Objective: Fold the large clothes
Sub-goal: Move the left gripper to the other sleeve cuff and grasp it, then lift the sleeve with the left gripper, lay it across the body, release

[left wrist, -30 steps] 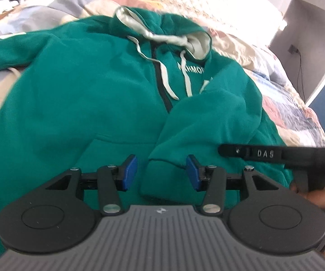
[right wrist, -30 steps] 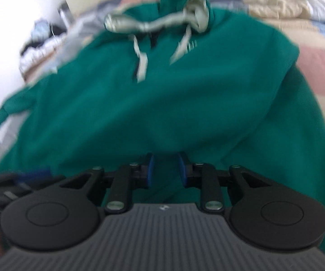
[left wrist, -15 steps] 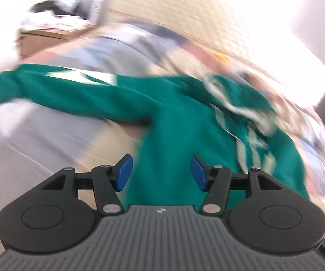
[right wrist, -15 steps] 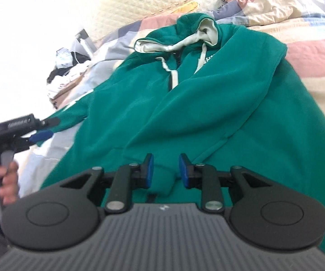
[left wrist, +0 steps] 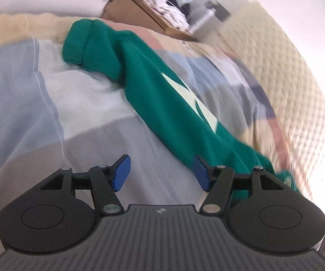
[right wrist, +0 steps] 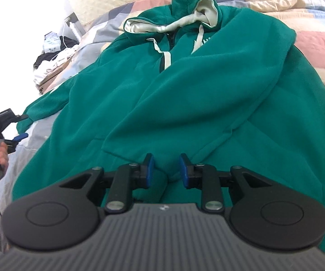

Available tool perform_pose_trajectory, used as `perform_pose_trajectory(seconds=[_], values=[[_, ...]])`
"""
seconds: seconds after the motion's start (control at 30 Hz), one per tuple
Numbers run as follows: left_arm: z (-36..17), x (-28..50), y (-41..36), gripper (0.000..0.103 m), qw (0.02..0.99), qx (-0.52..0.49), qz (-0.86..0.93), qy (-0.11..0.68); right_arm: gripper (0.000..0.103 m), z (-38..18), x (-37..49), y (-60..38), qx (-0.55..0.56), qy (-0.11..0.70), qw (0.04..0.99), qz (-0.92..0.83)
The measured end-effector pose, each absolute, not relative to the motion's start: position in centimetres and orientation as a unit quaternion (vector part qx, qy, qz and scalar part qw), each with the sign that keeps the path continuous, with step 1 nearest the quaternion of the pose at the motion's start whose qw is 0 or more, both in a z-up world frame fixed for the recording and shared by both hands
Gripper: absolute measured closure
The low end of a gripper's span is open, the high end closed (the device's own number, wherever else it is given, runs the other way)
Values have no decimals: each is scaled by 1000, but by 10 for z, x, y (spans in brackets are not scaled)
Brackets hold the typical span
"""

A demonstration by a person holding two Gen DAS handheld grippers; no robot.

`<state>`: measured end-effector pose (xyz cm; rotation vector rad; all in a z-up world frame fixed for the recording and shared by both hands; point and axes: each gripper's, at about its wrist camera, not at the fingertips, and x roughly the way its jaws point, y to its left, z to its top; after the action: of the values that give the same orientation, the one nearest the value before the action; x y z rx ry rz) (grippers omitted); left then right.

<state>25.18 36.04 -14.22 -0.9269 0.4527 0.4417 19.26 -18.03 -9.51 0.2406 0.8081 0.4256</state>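
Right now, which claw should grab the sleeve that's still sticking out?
Left, probably. The left claw is opening beside the outstretched sleeve, with nothing between its pads. The right claw hovers over the hoodie body, far from that sleeve.

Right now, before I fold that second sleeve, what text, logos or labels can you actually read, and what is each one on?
Nothing reads in full.
White chest lettering on the green fleece hoodie: mostly hidden by the folded-over sleeve, unreadable.
Pale printed shape on the outstretched green sleeve: a graphic, no letters.
Small emblem on the grey ribbed tong housing: too small.
Label on the left tongs: blurred.
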Motion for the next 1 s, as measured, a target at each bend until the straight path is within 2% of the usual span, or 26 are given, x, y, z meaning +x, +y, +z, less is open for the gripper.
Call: perform_pose_trajectory(seconds=[0.2,0.27,0.4,0.53,0.6,0.63,0.67,0.77,0.83,1.0], values=[[-179,288,422,37,827,-480,236,173,74,-100,205,-170,89,387,901,177],[-187,304,439,37,827,-471,245,183,74,-103,212,-168,95,395,898,168],[-176,333,459,37,854,-407,269,182,77,-107,224,-161,89,402,898,154],[-177,347,487,38,833,-431,313,151,76,-108,230,-151,76,402,901,142],[-175,357,492,43,831,-418,332,155,74,-106,231,-148,74,406,901,136],[-173,363,491,52,833,-404,342,163,74,-105,231,-147,77,408,900,135],[-170,369,489,65,838,-381,350,174,74,-104,230,-146,79,407,900,137],[-154,381,482,84,856,-318,362,189,74,-103,228,-146,72,408,900,136],[-137,382,471,89,862,-298,363,192,75,-102,228,-148,72,407,900,135],[-67,380,432,90,889,-234,351,180,74,-98,229,-158,88,403,902,129]])
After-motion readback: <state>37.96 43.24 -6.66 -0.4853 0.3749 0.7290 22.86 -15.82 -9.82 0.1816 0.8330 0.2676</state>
